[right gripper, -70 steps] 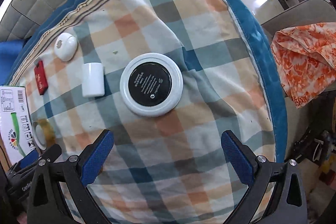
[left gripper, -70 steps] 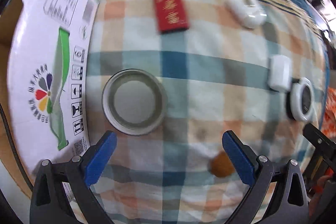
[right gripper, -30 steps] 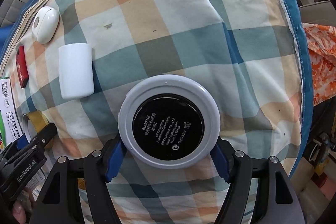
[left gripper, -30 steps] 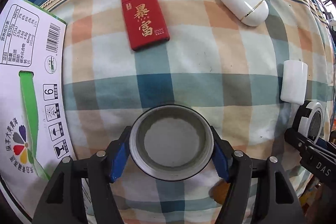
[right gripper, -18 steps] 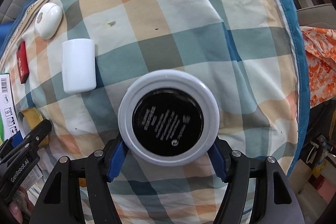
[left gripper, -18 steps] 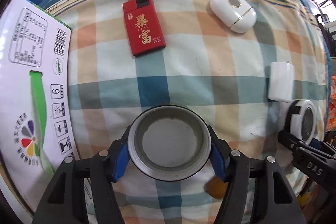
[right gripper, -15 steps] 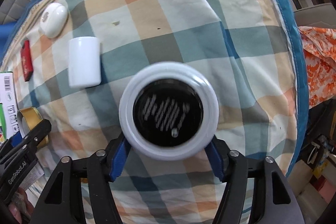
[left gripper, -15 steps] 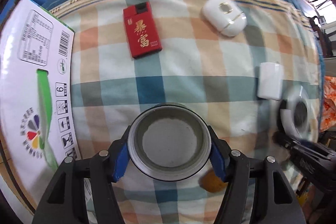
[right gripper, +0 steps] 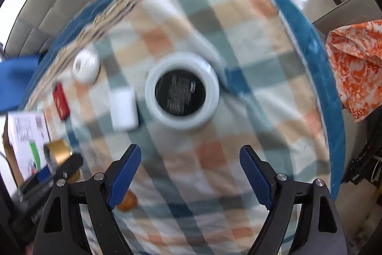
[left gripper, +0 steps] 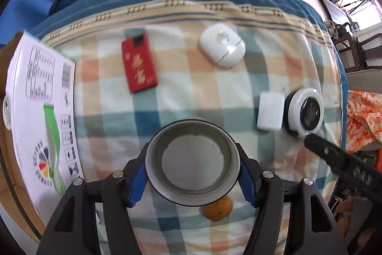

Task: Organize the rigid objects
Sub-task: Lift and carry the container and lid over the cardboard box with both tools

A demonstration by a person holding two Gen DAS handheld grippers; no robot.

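My left gripper (left gripper: 192,179) is shut on a gold tape roll (left gripper: 193,160) and holds it above the plaid cloth (left gripper: 179,92); the roll also shows in the right wrist view (right gripper: 57,151). My right gripper (right gripper: 189,177) is open and empty, pulled back from the round white-rimmed black disc (right gripper: 182,93), which lies on the cloth beside a white block (right gripper: 124,110). The disc (left gripper: 306,112) and block (left gripper: 271,110) also show in the left wrist view. A red packet (left gripper: 139,65) and a white oval case (left gripper: 222,48) lie farther back.
A white printed cardboard box (left gripper: 35,116) stands at the left edge of the cloth. A small brown ball (left gripper: 217,208) lies under my left gripper. An orange patterned fabric (right gripper: 355,68) lies on a chair to the right. The cloth's blue border (right gripper: 308,37) marks the table edge.
My right gripper has opened, let go of the white-rimmed disc and drawn back from it. My left gripper has lifted with the tape roll still gripped.
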